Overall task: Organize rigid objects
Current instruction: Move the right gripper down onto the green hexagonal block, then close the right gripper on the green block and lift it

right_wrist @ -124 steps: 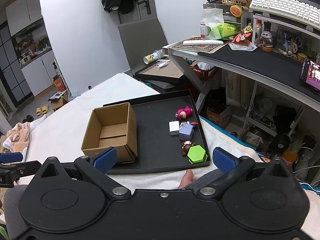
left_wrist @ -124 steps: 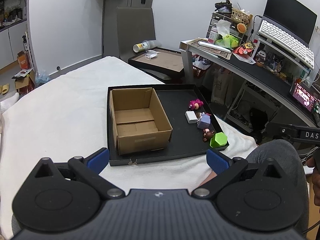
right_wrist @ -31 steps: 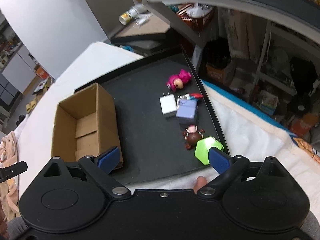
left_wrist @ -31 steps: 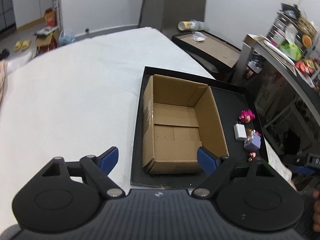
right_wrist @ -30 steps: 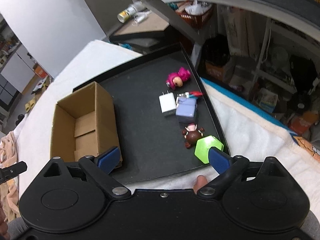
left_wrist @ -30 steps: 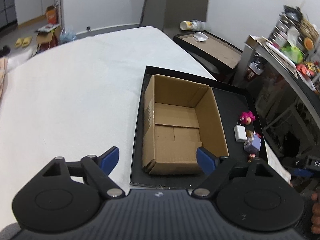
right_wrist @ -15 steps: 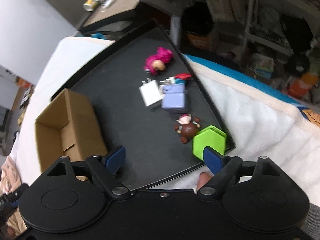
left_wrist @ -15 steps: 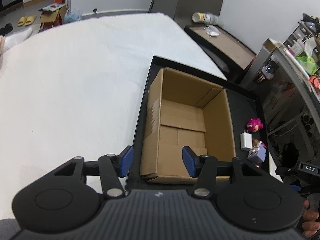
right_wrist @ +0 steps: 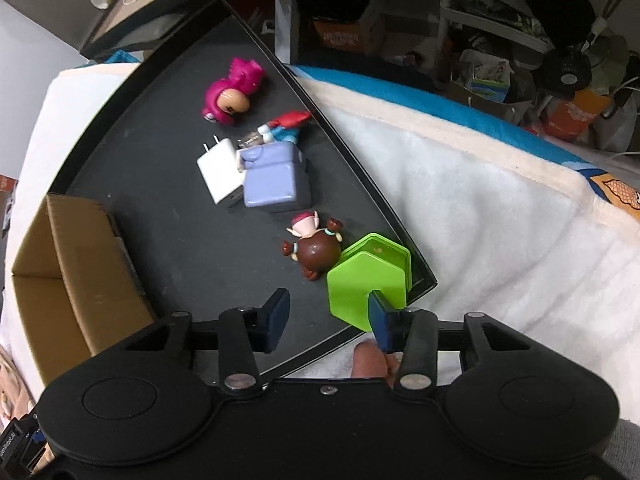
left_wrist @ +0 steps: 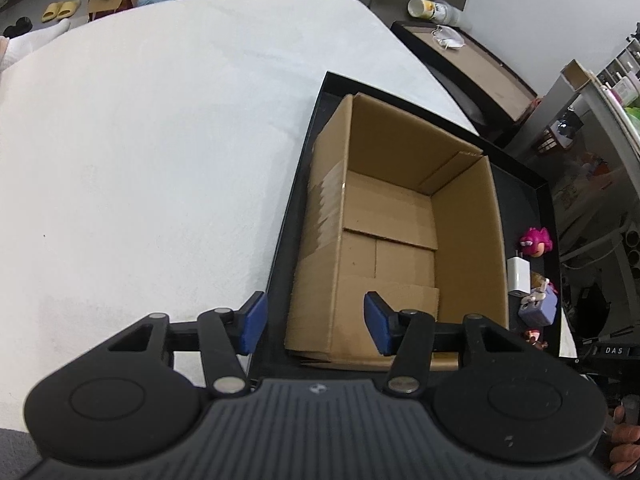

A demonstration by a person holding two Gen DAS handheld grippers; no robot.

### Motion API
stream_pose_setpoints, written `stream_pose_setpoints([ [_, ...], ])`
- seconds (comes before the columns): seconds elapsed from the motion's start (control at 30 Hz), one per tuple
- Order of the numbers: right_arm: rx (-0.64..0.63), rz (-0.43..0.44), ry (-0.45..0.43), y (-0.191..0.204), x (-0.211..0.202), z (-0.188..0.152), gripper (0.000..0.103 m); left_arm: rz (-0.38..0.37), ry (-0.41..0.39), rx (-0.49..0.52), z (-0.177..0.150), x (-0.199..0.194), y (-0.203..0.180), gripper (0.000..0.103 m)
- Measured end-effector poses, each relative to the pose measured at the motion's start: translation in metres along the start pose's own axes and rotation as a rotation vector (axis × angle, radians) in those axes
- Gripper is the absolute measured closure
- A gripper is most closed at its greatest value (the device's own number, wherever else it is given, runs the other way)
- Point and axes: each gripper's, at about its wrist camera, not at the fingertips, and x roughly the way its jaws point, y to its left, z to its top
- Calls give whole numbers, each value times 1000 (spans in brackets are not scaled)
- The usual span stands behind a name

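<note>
An open empty cardboard box (left_wrist: pixel 396 236) stands on the left of a black tray (left_wrist: pixel 532 196). My left gripper (left_wrist: pixel 316 322) is open, its fingers straddling the box's near left wall. On the tray's right lie a pink figure (right_wrist: pixel 232 92), a white charger (right_wrist: pixel 218 170), a lilac block (right_wrist: pixel 276 178), a brown figure (right_wrist: pixel 314 246) and a green hexagonal box (right_wrist: pixel 366 280). My right gripper (right_wrist: pixel 326 316) is open, low over the tray's near corner, its right finger in front of the green box. The cardboard box also shows in the right wrist view (right_wrist: pixel 60 272).
The tray sits on a white blanket (left_wrist: pixel 152 152) with a blue edge (right_wrist: pixel 400 92). A desk leg (right_wrist: pixel 286 12) and cluttered floor items (right_wrist: pixel 500 60) lie beyond the tray's right side. Another flat box (left_wrist: pixel 464 56) with a cup lies behind.
Both grippers have dropped closer and their jaws have narrowed. The left one has come onto the box's near left wall; the right one has come down by the green hexagonal box.
</note>
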Motion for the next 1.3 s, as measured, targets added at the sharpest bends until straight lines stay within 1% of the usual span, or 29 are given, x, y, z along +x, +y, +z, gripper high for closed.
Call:
stream_pose_setpoints([
  [0.07, -7, -22, -5, 1, 4, 2, 60, 0, 10, 0, 0, 4, 1, 53],
  [0.13, -26, -48, -23, 6, 6, 4, 56, -2, 19, -1, 1, 9, 2, 55],
  [0.2, -41, -99, -34, 9, 7, 5, 55, -2, 23, 2, 2, 12, 3, 55],
  [0.33, -37, -96, -30, 7, 6, 6, 56, -4, 29, 1, 1, 17, 4, 55],
  [0.47, -51, -147, -25, 7, 8, 5, 55, -12, 31, -7, -1, 21, 6, 55],
  [0.5, -55, -162, -29, 7, 8, 4, 54, -11, 31, -8, -1, 21, 6, 55],
  [0.53, -60, -174, -32, 8, 9, 4, 48, -10, 34, -9, -2, 23, 5, 55],
  [0.57, -62, -181, -31, 8, 9, 4, 45, -7, 39, -10, -2, 25, 5, 55],
  [0.63, -57, -173, -19, 9, 15, 6, 44, -2, 42, -7, -3, 29, 3, 56],
  [0.67, -53, -184, -10, 10, 19, 6, 43, -1, 43, -6, -3, 30, 3, 59],
  [0.73, -68, -219, -26, 14, 21, 5, 43, -10, 43, -10, -3, 31, 3, 70],
  [0.77, -75, -232, -33, 16, 22, 5, 45, -15, 42, -9, -3, 31, 2, 74],
  [0.8, -77, -239, -45, 17, 21, 4, 51, -19, 38, -6, -2, 30, 2, 78],
  [0.83, -81, -239, -61, 18, 18, 3, 58, -16, 33, -2, -2, 30, 1, 81],
  [0.9, -87, -225, -74, 19, 16, 2, 63, -16, 22, 5, -2, 28, 2, 83],
  [0.97, -94, -214, -83, 20, 13, 1, 69, -21, 19, 2, -2, 27, 2, 84],
  [1.0, -94, -202, -89, 20, 11, 0, 75, -21, 15, 6, -2, 26, 2, 84],
  [1.07, -83, -155, -92, 19, 7, -1, 81, -21, 10, 19, -3, 25, 1, 84],
  [1.1, -76, -99, -94, 18, 4, -1, 84, -23, 11, 22, -4, 25, 1, 84],
  [1.13, -75, -54, -81, 18, 3, -1, 84, -26, 13, 23, -4, 25, 1, 84],
  [1.17, -68, -38, -64, 16, 3, -1, 84, -27, 11, 23, -5, 25, 1, 84],
  [1.2, -62, -37, -64, 15, 3, -1, 82, -28, 10, 24, -5, 25, 2, 84],
  [1.27, -53, -65, -83, 14, 1, -1, 79, -27, 8, 26, -5, 25, 2, 84],
  [1.3, -52, -73, -88, 13, 1, -1, 70, -27, 8, 27, -5, 25, 3, 84],
])
